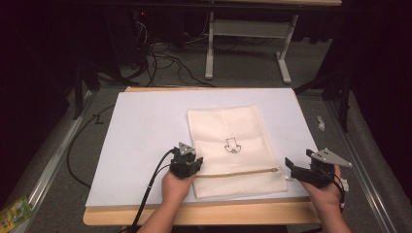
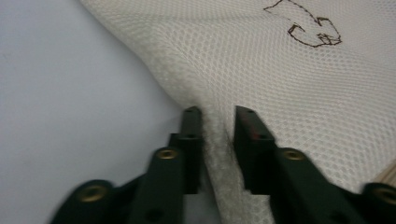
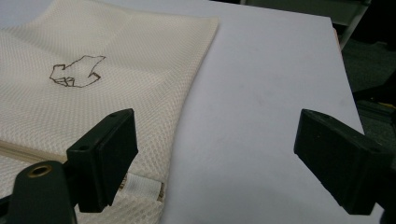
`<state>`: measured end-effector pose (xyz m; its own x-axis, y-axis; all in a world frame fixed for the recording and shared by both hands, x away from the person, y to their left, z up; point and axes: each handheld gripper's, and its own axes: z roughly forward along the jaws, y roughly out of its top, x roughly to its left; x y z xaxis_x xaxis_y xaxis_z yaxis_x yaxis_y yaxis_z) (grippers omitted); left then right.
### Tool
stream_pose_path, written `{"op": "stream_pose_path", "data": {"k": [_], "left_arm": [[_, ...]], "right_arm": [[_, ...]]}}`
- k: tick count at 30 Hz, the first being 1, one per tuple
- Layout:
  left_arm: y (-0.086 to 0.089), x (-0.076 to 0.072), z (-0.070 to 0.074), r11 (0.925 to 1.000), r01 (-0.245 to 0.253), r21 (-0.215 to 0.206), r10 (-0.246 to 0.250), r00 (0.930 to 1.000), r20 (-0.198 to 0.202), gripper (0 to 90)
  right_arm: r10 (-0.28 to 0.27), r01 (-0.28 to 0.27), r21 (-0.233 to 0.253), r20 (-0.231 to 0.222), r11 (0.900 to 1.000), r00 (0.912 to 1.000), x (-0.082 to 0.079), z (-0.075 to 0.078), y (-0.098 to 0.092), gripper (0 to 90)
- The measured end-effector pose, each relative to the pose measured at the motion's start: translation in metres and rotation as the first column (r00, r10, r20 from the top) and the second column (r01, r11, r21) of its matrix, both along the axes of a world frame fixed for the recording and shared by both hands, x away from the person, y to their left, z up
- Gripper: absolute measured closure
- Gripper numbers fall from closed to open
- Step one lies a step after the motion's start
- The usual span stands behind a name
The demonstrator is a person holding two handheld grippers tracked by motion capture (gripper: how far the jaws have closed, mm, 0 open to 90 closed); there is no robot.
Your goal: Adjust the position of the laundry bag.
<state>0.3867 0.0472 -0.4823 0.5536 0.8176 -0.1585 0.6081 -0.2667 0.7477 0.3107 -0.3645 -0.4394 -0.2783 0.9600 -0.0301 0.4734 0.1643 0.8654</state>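
The cream mesh laundry bag [image 1: 233,148] lay flat on the white sheet [image 1: 145,141]. The left gripper [image 2: 217,116] pinched a raised fold of the bag's edge between nearly closed jaws; the fold's lower run blurred out. The right gripper [image 3: 215,149] stood wide apart, the bag's zipper [image 1: 238,172] corner partly hidden behind one jaw.

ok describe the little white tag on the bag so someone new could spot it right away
Start at the white sheet covering the table, then the cream mesh laundry bag lying on it. Follow its zipper to the end nearest the right gripper: the tag is a small smooth white fabric loop at the bag's edge, unlike the netted mesh around it.
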Motion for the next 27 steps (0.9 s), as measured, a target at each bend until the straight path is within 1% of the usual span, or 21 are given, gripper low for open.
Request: {"op": "stream_pose_path", "data": {"k": [1, 2, 5, 6, 9, 10, 11, 12, 13, 14, 15, 16, 17, 20, 21, 22, 23, 24, 25, 26, 27], "left_arm": [[0.001, 0.001, 0.0, 1.0, 0.004, -0.006, -0.004, 1.0, -0.001, 82.2], [0.002, 0.001, 0.001, 1.0, 0.009, 0.001, -0.009, 0.9999, 0.005, 86.2], [0.005, 0.002, 0.002, 0.9999, 0.011, -0.003, -0.011, 0.9999, 0.005, 86.4], [0.008, 0.002, 0.003, 0.9999, 0.011, -0.002, -0.011, 0.9999, 0.012, 86.4], [0.019, -0.001, 0.005, 1.0, 0.001, 0.009, -0.001, 0.9997, 0.023, 86.4], [0.025, -0.001, 0.005, 0.9999, -0.002, 0.016, 0.002, 0.9997, 0.024, 86.4], [0.034, -0.001, 0.005, 0.9998, -0.006, 0.021, 0.005, 0.9999, 0.014, 86.4], [0.038, 0.0, 0.004, 0.9998, -0.001, 0.02, 0.001, 1.0, 0.007, 86.1], [0.038, 0.0, 0.004, 0.9998, -0.001, 0.02, 0.001, 1.0, 0.007, 85.4], [0.043, 0.0, 0.004, 0.9997, 0.013, 0.023, -0.013, 0.9999, -0.001, 84.7], [0.049, -0.001, 0.004, 0.9989, 0.029, 0.038, -0.029, 0.9995, 0.013, 84.5], [0.049, -0.001, 0.004, 0.9989, 0.029, 0.038, -0.029, 0.9995, 0.013, 84.2], [0.053, 0.0, 0.004, 0.9984, 0.04, 0.041, -0.04, 0.9991, 0.014, 84.2], [0.055, 0.0, 0.001, 0.999, 0.038, 0.023, -0.038, 0.9993, 0.004, 82.9], [0.055, -0.001, 0.001, 0.9991, 0.037, 0.021, -0.037, 0.9993, 0.003, 79.8], [0.054, -0.001, 0.001, 0.9991, 0.034, 0.025, -0.034, 0.9994, 0.005, 79.8], [0.057, -0.002, 0.005, 0.9995, 0.014, 0.027, -0.014, 0.9998, 0.012, 68.3], [0.057, -0.002, 0.005, 0.9995, 0.014, 0.027, -0.014, 0.9998, 0.012, 62.2], [0.066, -0.006, 0.015, 0.9999, -0.01, 0.006, 0.01, 0.9994, 0.032, 55.1], [0.066, -0.006, 0.015, 0.9999, -0.01, 0.006, 0.01, 0.9994, 0.032, 49.0], [0.073, -0.009, 0.02, 0.9998, -0.016, -0.012, 0.017, 0.999, 0.042, 49.0]], "right_arm": [[-0.003, 0.003, 0.004, 0.0, 1.0, 1.0, -0.001, 0.0, 0.0, 14.3], [-0.002, 0.002, 0.01, -0.002, 1.0, 1.0, 0.0, 0.0, 0.0, 14.5], [0.001, -0.001, 0.009, -0.008, 1.0, 1.0, 0.001, -0.001, 0.001, 14.7], [0.001, -0.001, 0.009, -0.008, 1.0, 1.0, 0.001, -0.001, 0.001, 14.7], [0.006, -0.006, 0.006, -0.014, 1.0, 0.9999, 0.0, -0.002, 0.004, 14.9], [0.008, -0.008, 0.005, -0.013, 1.0, 0.9999, -0.001, -0.002, 0.004, 14.9], [0.011, -0.011, 0.01, -0.012, 1.0, 0.9999, -0.001, -0.001, 0.005, 15.0], [0.011, -0.011, 0.016, -0.014, 1.0, 0.9998, -0.001, -0.002, 0.005, 15.0], [0.011, -0.011, 0.016, -0.014, 1.0, 0.9998, -0.001, -0.002, 0.005, 15.0], [0.011, -0.011, 0.02, -0.017, 1.0, 0.9998, -0.001, -0.002, 0.005, 15.1], [0.011, -0.011, 0.02, -0.017, 1.0, 0.9998, -0.001, -0.002, 0.005, 15.2], [0.011, -0.011, 0.02, -0.017, 1.0, 0.9998, -0.001, -0.002, 0.005, 15.2], [0.013, -0.013, 0.016, -0.019, 1.0, 0.9997, -0.002, -0.002, 0.006, 15.2], [0.02, -0.019, 0.02, -0.03, 1.0, 0.9994, 0.0, -0.004, 0.007, 15.5], [0.03, -0.028, 0.031, -0.052, 0.999, 0.9982, 0.001, -0.006, 0.009, 17.7], [0.03, -0.028, 0.031, -0.052, 0.999, 0.9982, 0.001, -0.006, 0.009, 17.7], [0.053, -0.05, 0.043, -0.061, 0.998, 0.9967, 0.001, -0.007, 0.011, 22.6], [0.053, -0.05, 0.043, -0.061, 0.998, 0.9967, 0.001, -0.007, 0.011, 22.6], [0.077, -0.072, 0.062, -0.071, 0.995, 0.9945, 0.0, -0.009, 0.016, 25.2], [0.087, -0.081, 0.077, -0.082, 0.994, 0.9928, 0.0, -0.01, 0.02, 25.9], [0.087, -0.081, 0.077, -0.082, 0.994, 0.9928, 0.0, -0.01, 0.02, 25.9]]}}
